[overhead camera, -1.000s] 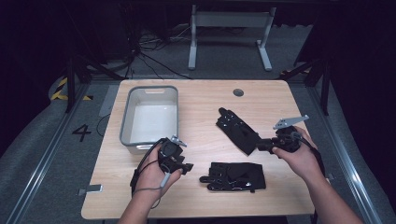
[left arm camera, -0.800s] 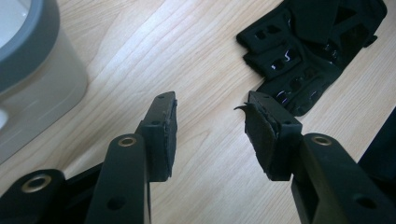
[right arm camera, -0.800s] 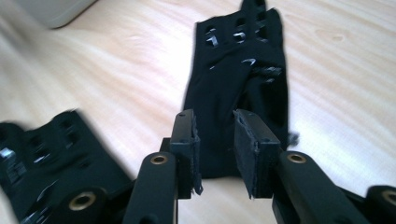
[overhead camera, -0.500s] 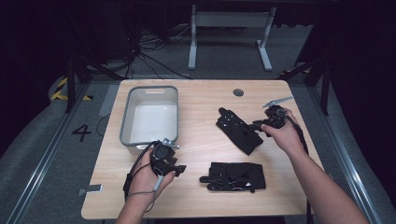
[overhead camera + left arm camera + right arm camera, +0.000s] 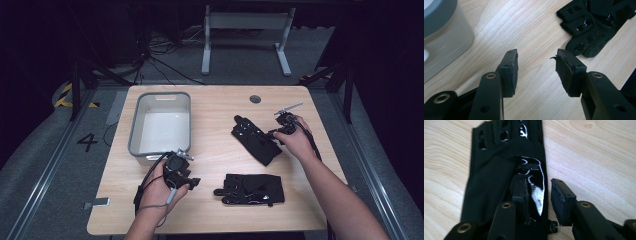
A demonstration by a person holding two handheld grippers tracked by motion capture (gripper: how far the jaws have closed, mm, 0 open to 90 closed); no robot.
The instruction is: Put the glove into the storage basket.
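Right gripper (image 5: 274, 133): jaws just widening, astride far glove (image 5: 256, 139) edge, not pinching.
Left gripper (image 5: 191, 181): jaws spread, empty; near glove (image 5: 252, 189) at 3 o'clock.

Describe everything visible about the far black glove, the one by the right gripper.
The far glove is black, fingerless, of matte fabric with a glossy patch on its back and small cut-outs near the knuckles. It lies flat on the wooden table, slanted, with its finger ends toward the far side and its cuff toward the right gripper. That gripper's fingers straddle the glove's right edge near the cuff, one over the glossy patch, the other over bare wood; the jaws have just been opening. It lies apart from the near glove.
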